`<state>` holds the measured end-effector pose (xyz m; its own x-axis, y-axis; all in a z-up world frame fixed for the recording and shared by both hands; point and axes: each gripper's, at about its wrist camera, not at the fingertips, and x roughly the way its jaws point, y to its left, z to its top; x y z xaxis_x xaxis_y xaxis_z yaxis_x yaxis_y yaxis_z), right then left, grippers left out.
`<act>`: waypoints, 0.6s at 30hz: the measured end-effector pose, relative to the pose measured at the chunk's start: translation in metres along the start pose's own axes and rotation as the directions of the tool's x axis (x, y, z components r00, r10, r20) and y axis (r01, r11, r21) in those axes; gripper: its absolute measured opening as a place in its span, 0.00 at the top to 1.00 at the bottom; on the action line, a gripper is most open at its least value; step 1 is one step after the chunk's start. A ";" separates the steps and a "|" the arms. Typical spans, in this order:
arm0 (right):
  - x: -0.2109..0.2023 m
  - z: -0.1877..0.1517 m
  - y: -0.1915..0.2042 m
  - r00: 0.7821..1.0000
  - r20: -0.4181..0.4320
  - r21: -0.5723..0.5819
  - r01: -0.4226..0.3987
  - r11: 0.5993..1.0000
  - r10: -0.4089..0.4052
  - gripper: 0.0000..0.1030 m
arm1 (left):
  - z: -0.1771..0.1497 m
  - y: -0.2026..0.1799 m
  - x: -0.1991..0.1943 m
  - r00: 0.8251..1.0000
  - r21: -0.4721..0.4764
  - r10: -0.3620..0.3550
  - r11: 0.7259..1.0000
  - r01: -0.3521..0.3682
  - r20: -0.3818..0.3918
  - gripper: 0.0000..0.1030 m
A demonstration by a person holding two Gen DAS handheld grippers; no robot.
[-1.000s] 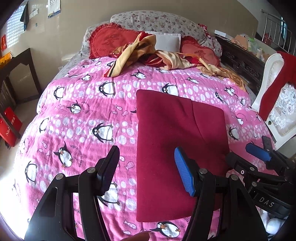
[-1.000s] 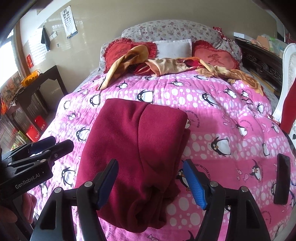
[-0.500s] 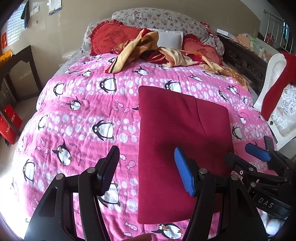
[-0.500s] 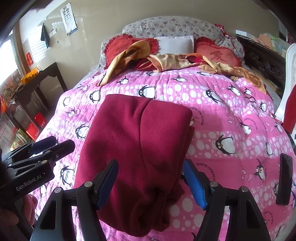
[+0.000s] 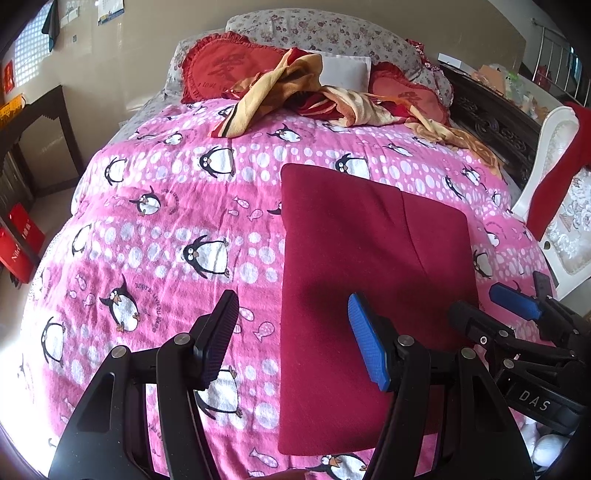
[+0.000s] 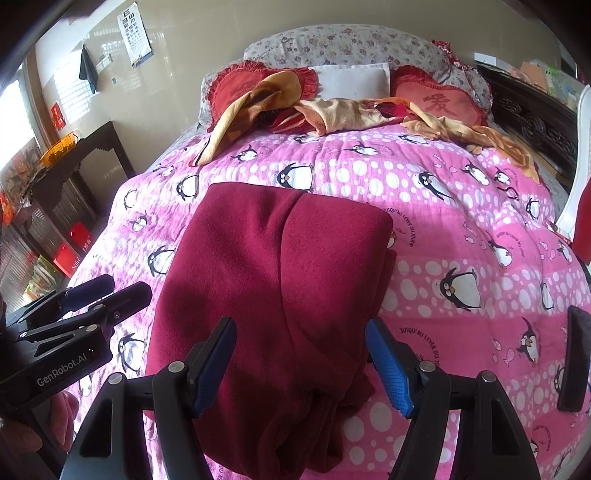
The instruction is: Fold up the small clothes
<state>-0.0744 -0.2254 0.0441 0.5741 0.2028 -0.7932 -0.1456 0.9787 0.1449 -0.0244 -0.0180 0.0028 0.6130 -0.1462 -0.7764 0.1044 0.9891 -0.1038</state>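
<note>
Garment (image 5: 373, 266) folded flat on bed (image 5: 177, 236) | left tongs (image 5: 291, 341) open, empty | right tongs (image 6: 301, 363) open over its bunched near end, probably lining up next fold

Pink penguin quilt (image 5: 177, 229) covers the whole bed. Up at its head end there's a flowery pillow (image 5: 332, 33), a white pillow (image 6: 352, 79), two red heart cushions (image 6: 439, 101), plus a rumpled yellow-and-red blanket (image 5: 280, 85). A dark phone (image 6: 574, 356) lies on the quilt's right edge.
</note>
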 end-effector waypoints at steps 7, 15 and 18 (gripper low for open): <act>0.007 0.004 0.000 1.000 -0.010 0.002 -0.004 1.000 0.004 0.32 | 0.002 0.001 0.005 1.000 0.001 0.005 1.000 -0.005 -0.006 0.40; 0.013 0.007 0.002 1.000 -0.019 0.000 -0.002 1.000 0.002 0.32 | 0.005 0.003 0.011 1.000 -0.003 0.005 1.000 -0.005 -0.014 0.40; 0.015 0.008 0.002 1.000 -0.024 0.000 -0.003 1.000 0.003 0.32 | 0.005 0.004 0.012 1.000 -0.006 0.005 1.000 -0.005 -0.015 0.40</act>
<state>-0.0599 -0.2202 0.0368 0.5545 0.2048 -0.8066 -0.1469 0.9781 0.1474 -0.0126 -0.0162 -0.0036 0.6020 -0.1410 -0.7860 0.0965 0.9899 -0.1036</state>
